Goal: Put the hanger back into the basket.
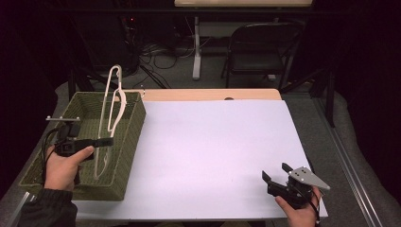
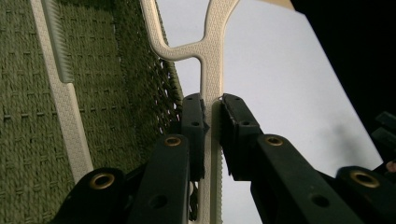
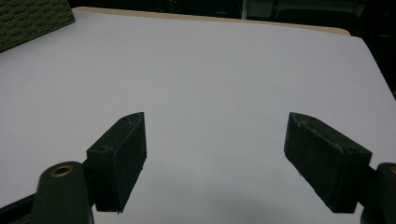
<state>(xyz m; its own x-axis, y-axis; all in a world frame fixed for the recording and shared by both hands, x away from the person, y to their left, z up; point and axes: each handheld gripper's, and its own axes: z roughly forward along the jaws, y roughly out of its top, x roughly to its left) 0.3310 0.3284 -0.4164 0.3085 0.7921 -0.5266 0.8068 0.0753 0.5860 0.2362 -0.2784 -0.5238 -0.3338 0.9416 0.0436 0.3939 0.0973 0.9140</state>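
Observation:
A cream plastic hanger stands nearly upright in the green woven basket, its hook rising above the far rim. My left gripper is shut on one bar of the hanger, over the basket's right side. In the left gripper view both pads press the textured bar, and a second arm of the hanger runs along the basket's inside. My right gripper rests open near the front right corner of the white sheet, with bare sheet between its fingers.
The white sheet covers most of a wooden table. Behind the table stand a dark folding chair and a white table leg among floor cables. The basket's corner lies far left of the right gripper.

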